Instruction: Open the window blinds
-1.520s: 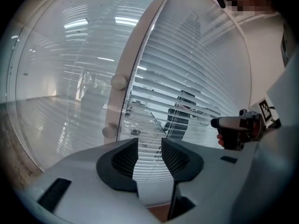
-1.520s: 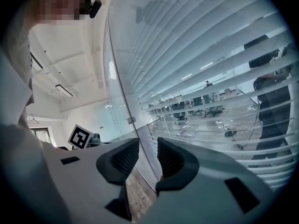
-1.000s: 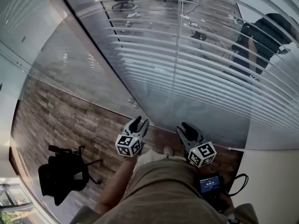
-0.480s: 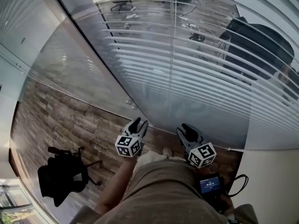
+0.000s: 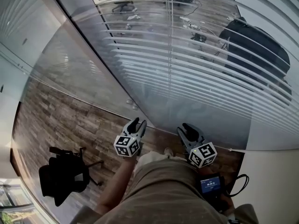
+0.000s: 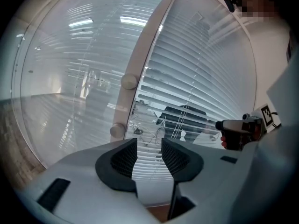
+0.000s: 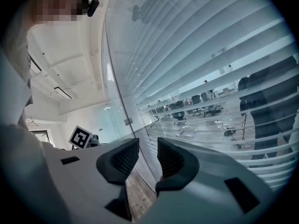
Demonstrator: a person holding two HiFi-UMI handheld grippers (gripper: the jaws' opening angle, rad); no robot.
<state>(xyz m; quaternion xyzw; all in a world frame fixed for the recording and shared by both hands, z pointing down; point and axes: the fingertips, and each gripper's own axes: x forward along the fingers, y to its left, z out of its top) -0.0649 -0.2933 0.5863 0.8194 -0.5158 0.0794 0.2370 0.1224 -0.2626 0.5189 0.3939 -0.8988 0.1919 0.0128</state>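
Little of the job looks done so far. On the left, the white left gripper (image 5: 138,124), with black ribbed jaws and a marker cube, hovers low before the glass wall. Its jaws stand apart with nothing between them. Just beyond it, a white upright frame post (image 6: 140,59) carries two round white knobs (image 6: 129,81). These may be the blinds' controls, though I cannot tell, and neither gripper touches them.

Right of the post hang the white horizontal-slat window blinds (image 5: 201,73), apparently behind the glass, let down almost to the brown wood-plank floor (image 5: 56,115). Their slats are tilted enough that a person in dark clothing (image 5: 257,45) and floor cables show through the gaps, but toward the upper right they look nearer shut. I judge the blinds lowered and only part-tilted, so the real opening is left to do.

Each slat's long axis runs level along the glass, from the post rightward. Thin white cords (image 5: 170,45) cross the slats vertically.

Farthest right, the matching right gripper (image 5: 188,129) also has its jaws parted and empty, near the blinds' lower edge and apart from it.
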